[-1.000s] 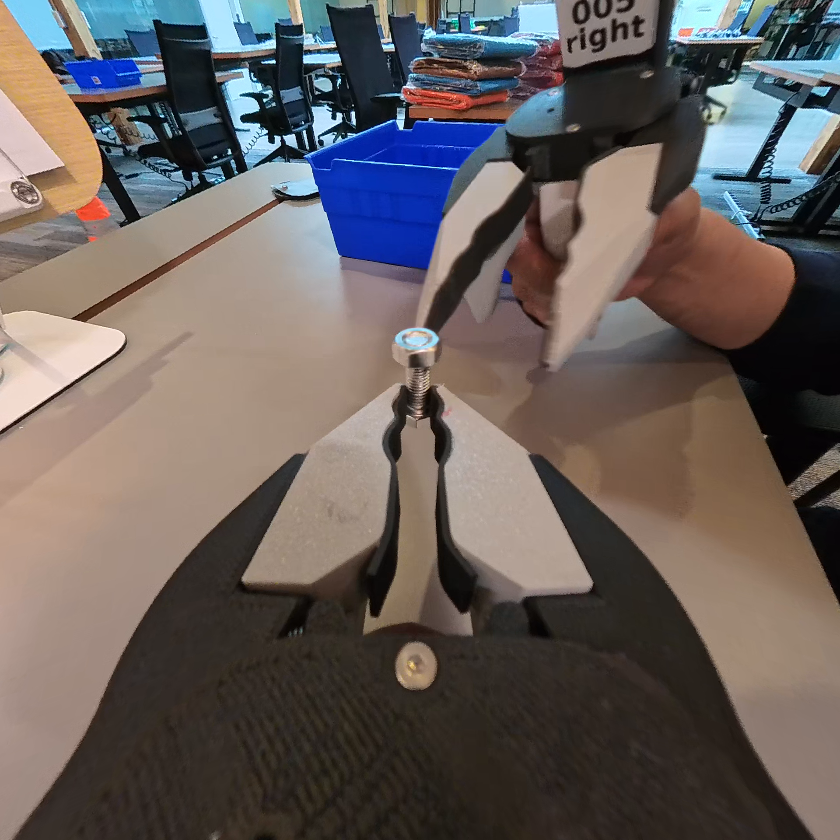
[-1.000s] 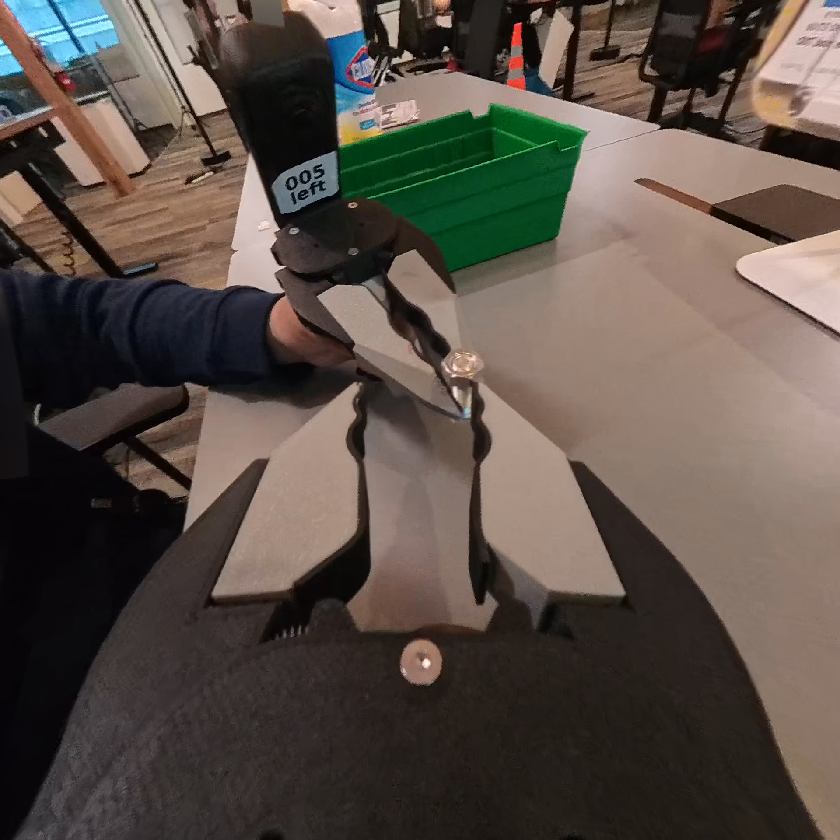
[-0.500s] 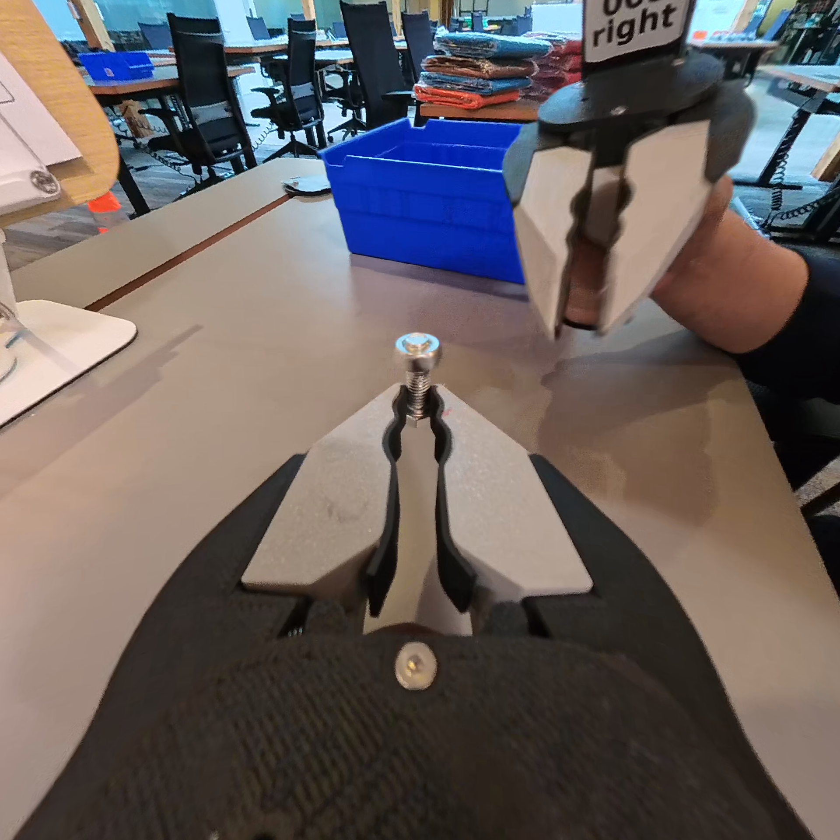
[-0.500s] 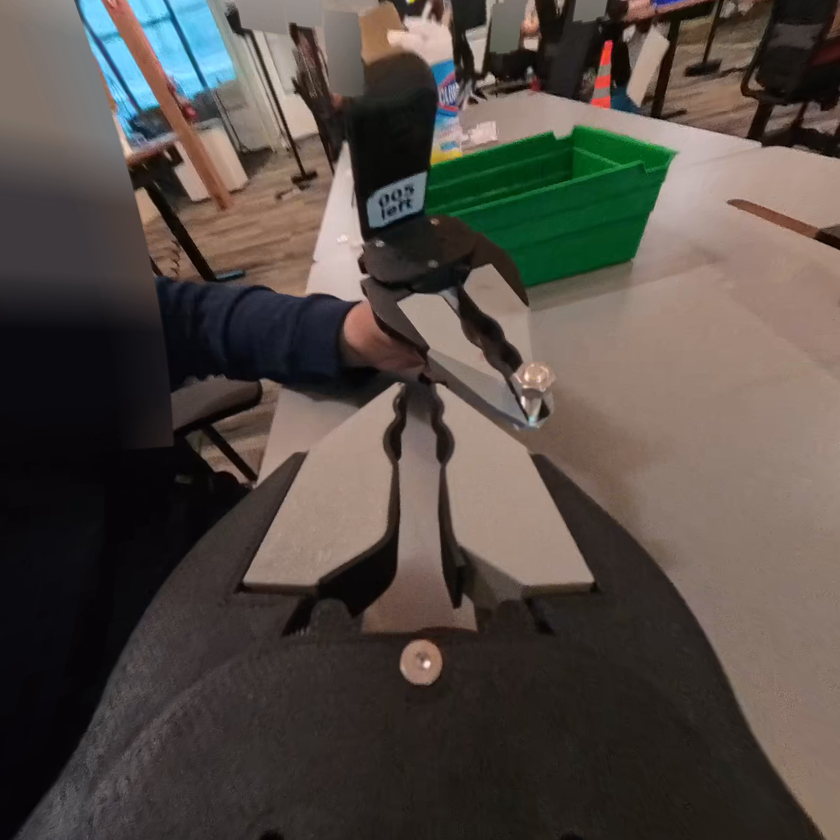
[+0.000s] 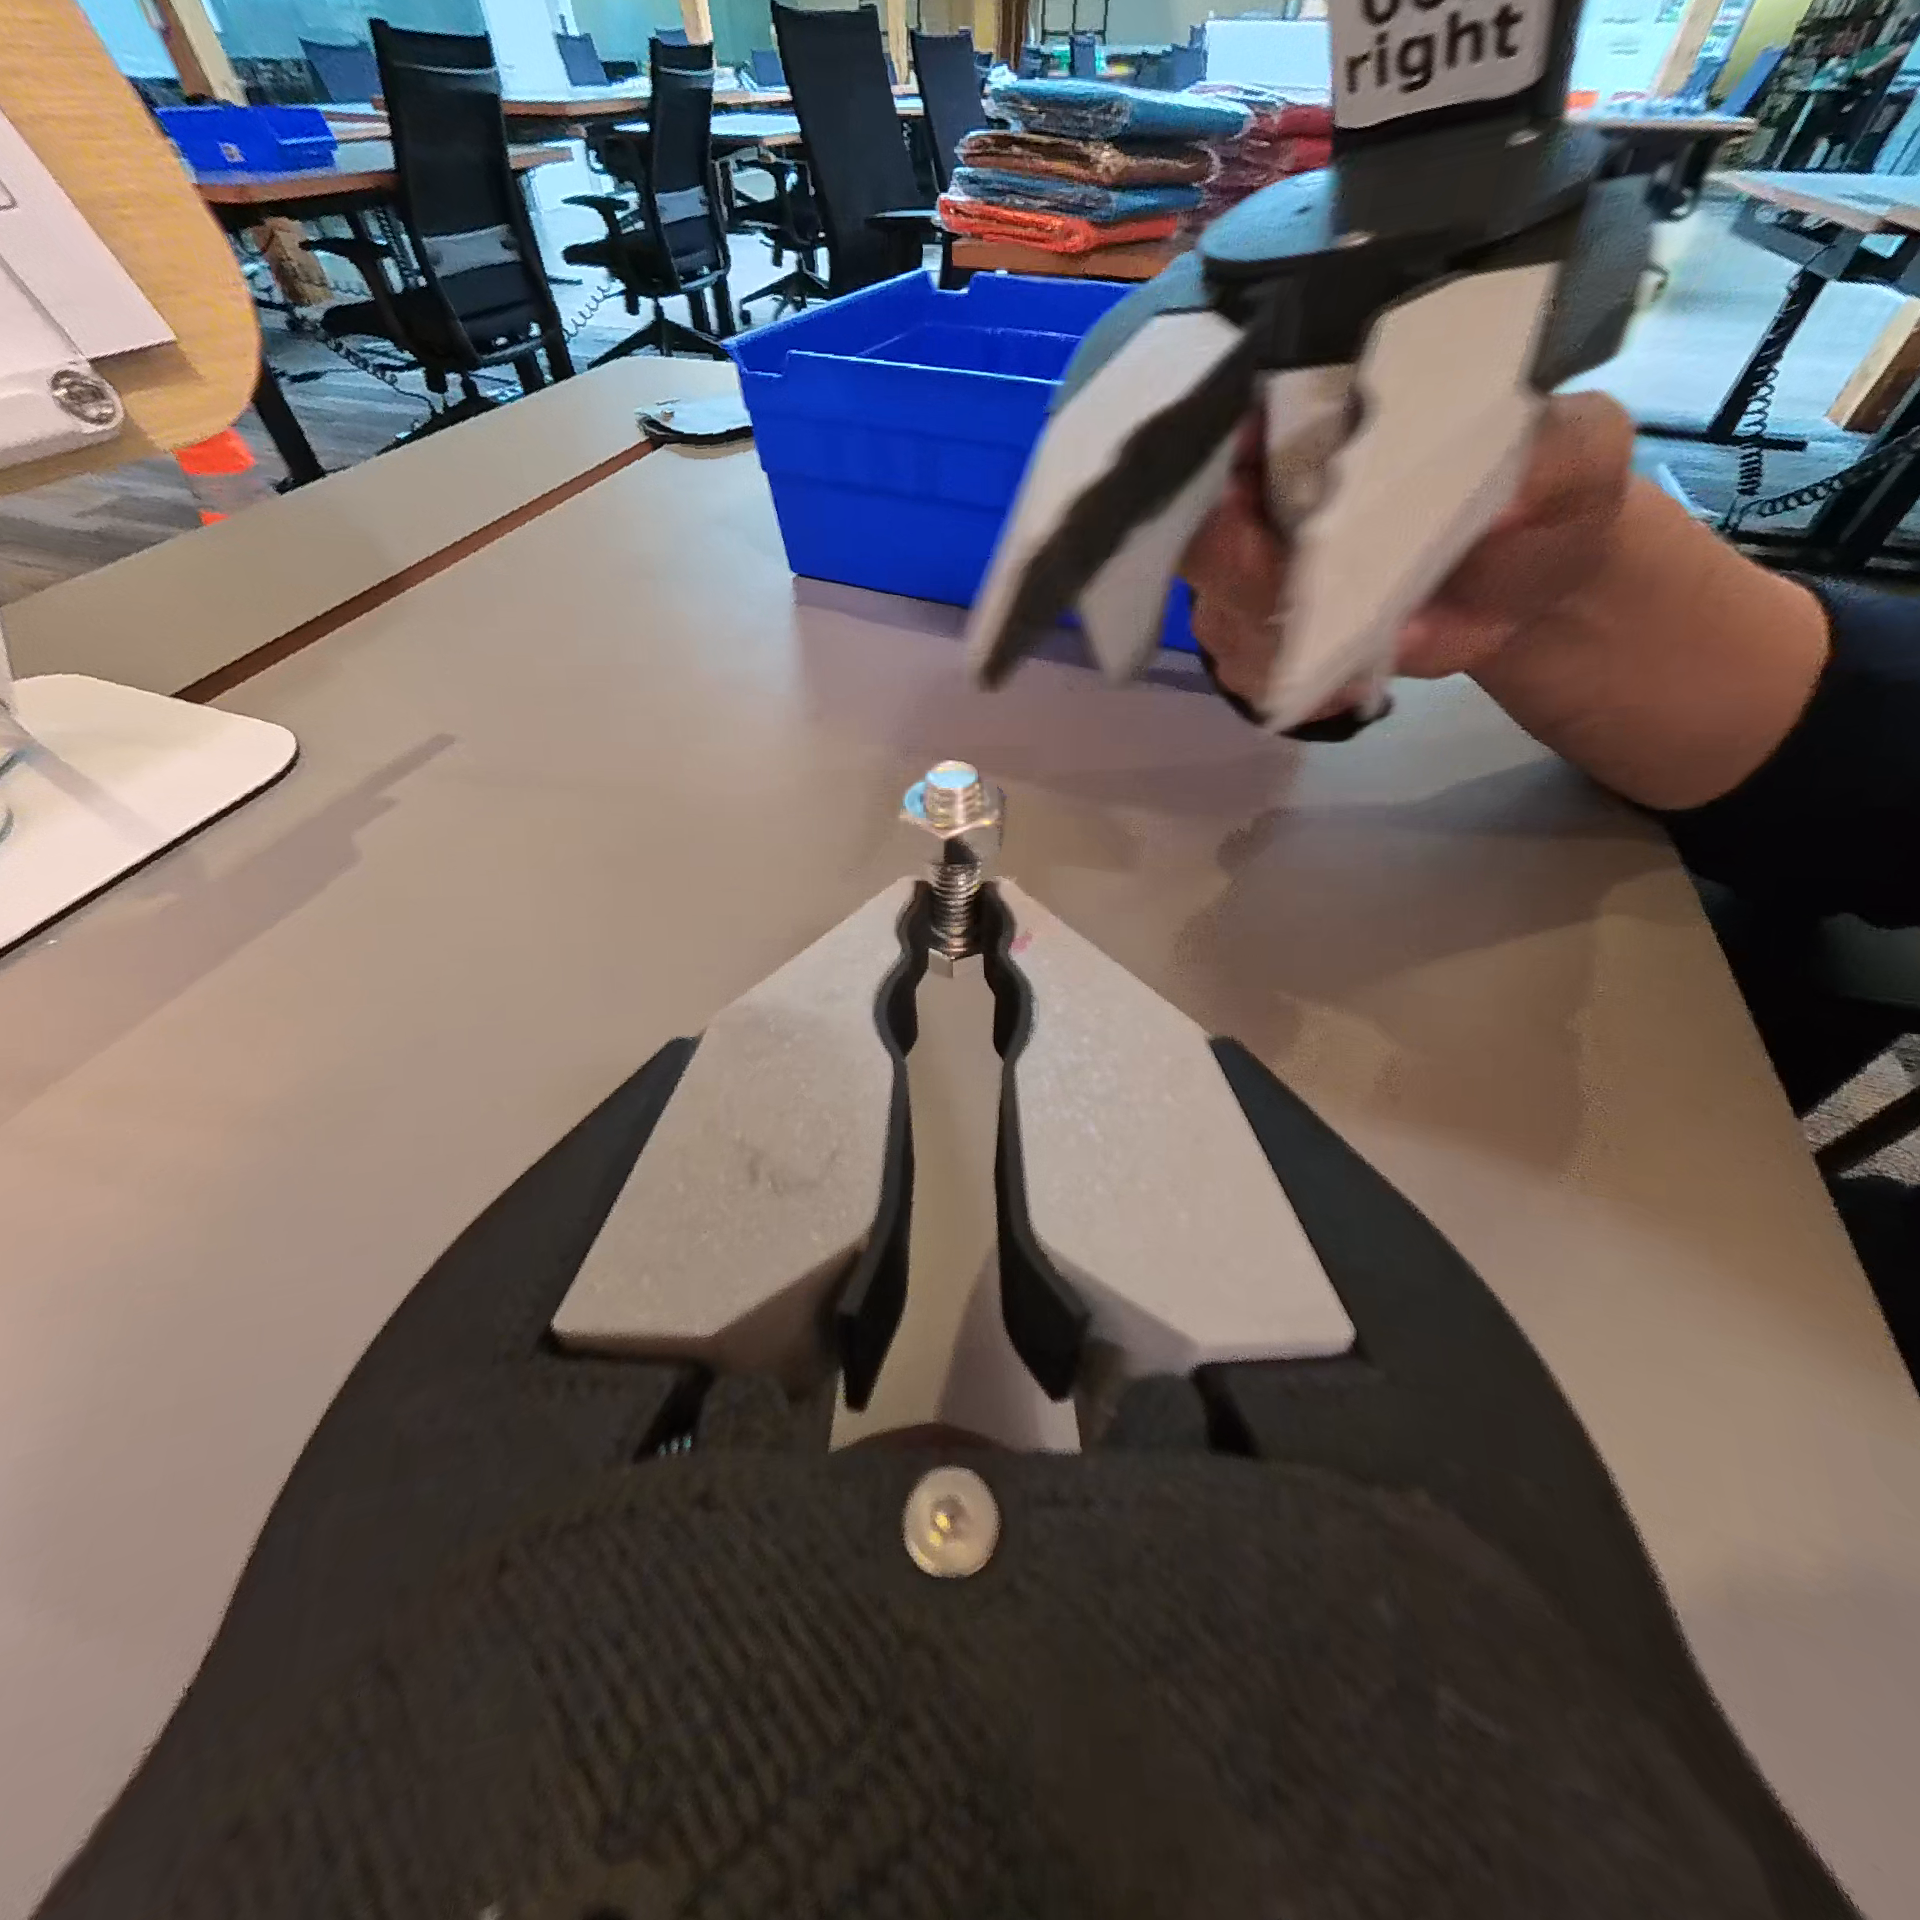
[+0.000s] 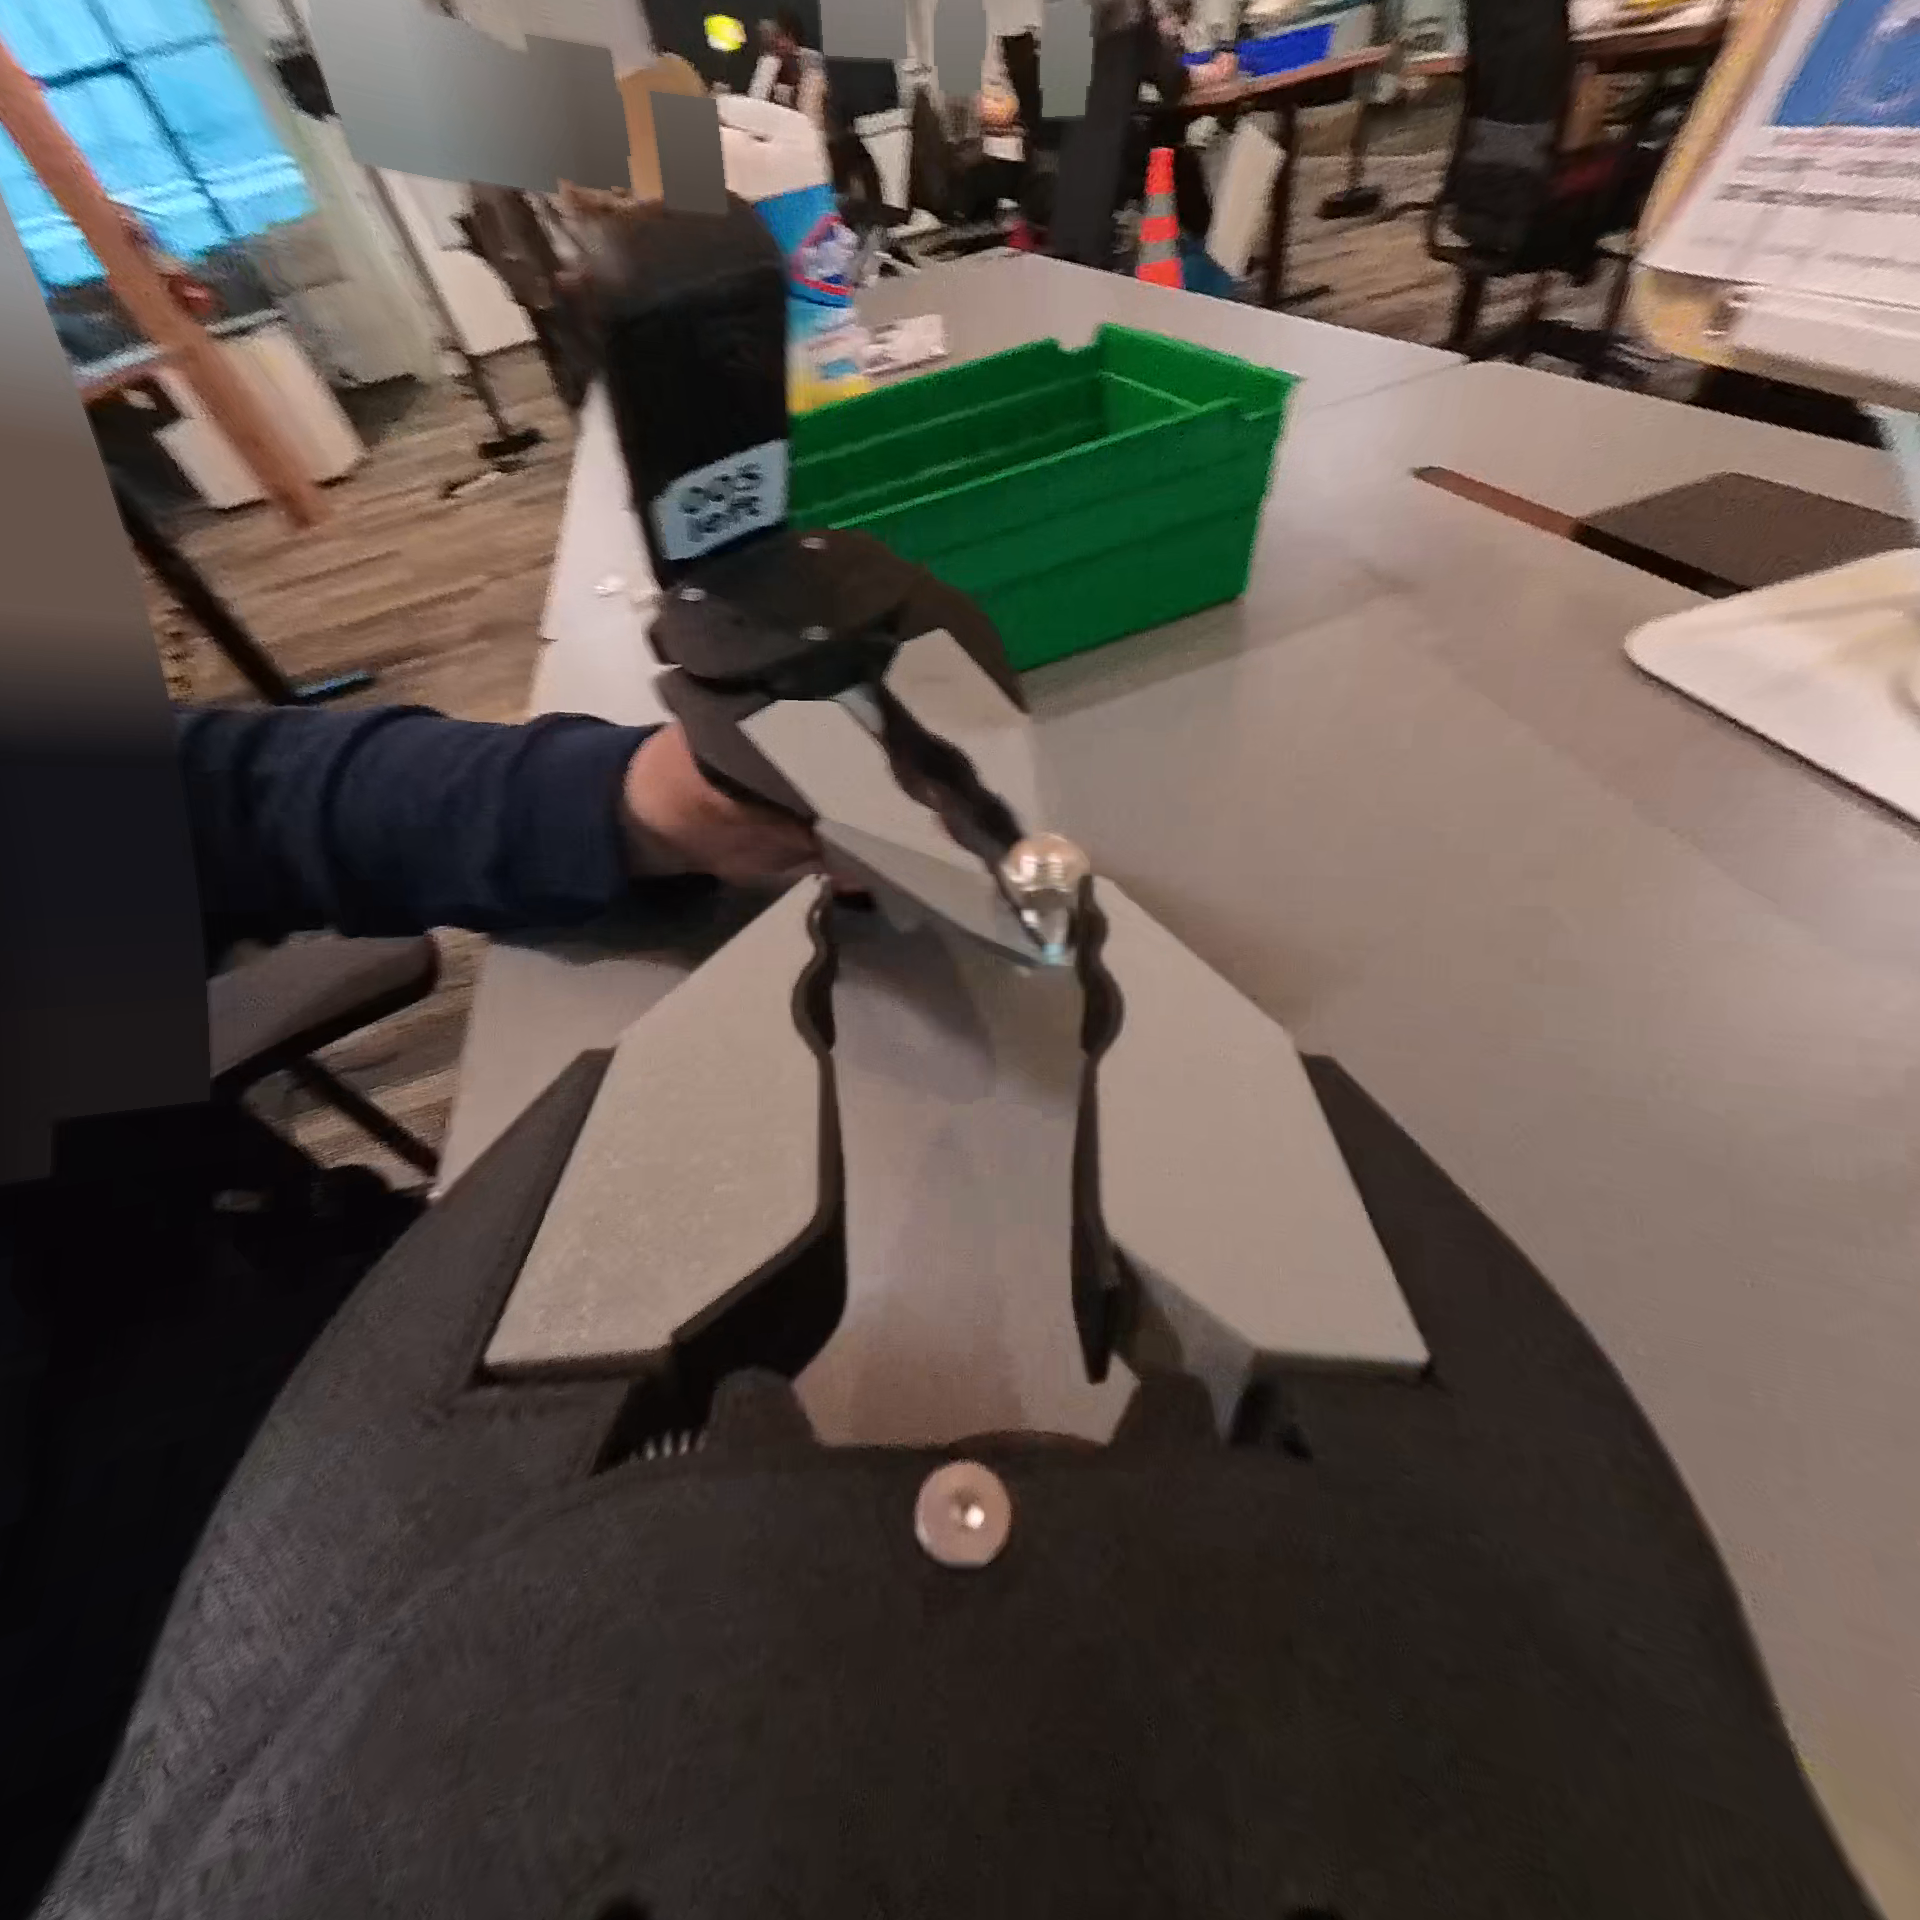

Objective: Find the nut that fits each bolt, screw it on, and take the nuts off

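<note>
On the grey table (image 5: 582,831) stand one blue bin (image 5: 894,457) and one green bin (image 6: 1049,499), each near a person's hand. The right gripper (image 5: 1132,665), its hand (image 5: 1527,613) tilting it down, hangs spread and empty just above the work. The left gripper (image 5: 951,914) is clamped on the lower end of the one upright bolt (image 5: 951,883), which carries a single nut (image 5: 951,816) near its top.

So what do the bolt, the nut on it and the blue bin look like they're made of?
Bolt: looks like bright plated steel; shiny silver thread, held upright in the left claw.
Nut: seemingly the same metal; silver hex with glints, near the bolt's top end.
Blue bin: probably moulded plastic; even saturated colour, soft sheen, stepped rim.
</note>
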`<state>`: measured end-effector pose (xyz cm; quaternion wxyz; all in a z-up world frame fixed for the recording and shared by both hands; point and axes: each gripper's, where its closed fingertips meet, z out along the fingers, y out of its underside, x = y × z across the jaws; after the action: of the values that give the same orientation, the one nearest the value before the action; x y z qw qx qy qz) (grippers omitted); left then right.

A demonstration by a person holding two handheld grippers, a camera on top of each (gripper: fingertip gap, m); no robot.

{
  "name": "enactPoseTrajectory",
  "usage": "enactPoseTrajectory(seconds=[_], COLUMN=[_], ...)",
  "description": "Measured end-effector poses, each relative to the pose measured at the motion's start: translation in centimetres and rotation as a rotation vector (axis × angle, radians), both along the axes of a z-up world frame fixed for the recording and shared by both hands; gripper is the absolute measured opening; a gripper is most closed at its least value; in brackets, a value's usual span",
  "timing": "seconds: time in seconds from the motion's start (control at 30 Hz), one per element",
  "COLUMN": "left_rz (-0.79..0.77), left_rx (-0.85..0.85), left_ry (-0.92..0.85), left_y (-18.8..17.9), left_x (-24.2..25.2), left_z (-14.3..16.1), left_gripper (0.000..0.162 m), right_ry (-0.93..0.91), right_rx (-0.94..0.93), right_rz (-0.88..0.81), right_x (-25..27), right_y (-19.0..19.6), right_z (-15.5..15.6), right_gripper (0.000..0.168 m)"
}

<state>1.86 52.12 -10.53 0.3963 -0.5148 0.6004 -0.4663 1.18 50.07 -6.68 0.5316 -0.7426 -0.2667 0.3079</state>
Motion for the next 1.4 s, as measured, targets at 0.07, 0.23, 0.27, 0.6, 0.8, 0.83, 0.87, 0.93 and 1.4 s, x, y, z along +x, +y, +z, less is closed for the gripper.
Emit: enactPoseTrajectory(seconds=[0.07,0.23,0.27,0.6,0.8,0.83,0.87,0.93,1.4], left_rz=[-0.016,-0.014,-0.014,0.026,0.055,0.065,0.076,0.085,0.101], left_rx=[0.014,0.064,0.073,0.132,-0.017,-0.015,-0.012,-0.012,0.06], left_ry=[0.001,0.037,0.046,0.043,0.002,0.011,0.017,0.043,0.132], left_y=[-0.5,-0.8,-0.8,-0.6,0.8,1.1,1.3,1.2,1.4], left_x=[0.1,0.4,0.5,0.7,0.1,0.0,0.0,0.2,0.2], left_z=[-0.1,-0.9,-1.0,-0.9,0.2,0.0,-0.2,-0.6,-2.5], left_gripper=[0.007,0.007,0.007,0.007,0.033,0.034,0.034,0.032,0.024], right_ry=[-0.045,-0.116,-0.126,-0.116,-0.256,-0.317,-0.403,-0.597,-0.656], right_rx=[-0.014,-0.039,-0.04,-0.087,0.166,0.208,0.246,0.271,-0.761], right_rz=[-0.098,-0.095,-0.099,-0.141,-0.402,-0.479,-0.586,-0.814,-0.851], right_x=[0.9,0.2,0.0,0.2,4.5,6.0,8.3,14.0,32.3], right_y=[1.4,1.3,2.2,2.2,1.0,0.3,-0.5,-2.6,-7.5], right_z=[-0.7,-1.7,-1.9,-2.1,3.4,4.7,6.1,8.7,-10.5], right_gripper=[0.045,0.018,0.015,0.015,0.014,0.014,0.014,0.014,0.015])
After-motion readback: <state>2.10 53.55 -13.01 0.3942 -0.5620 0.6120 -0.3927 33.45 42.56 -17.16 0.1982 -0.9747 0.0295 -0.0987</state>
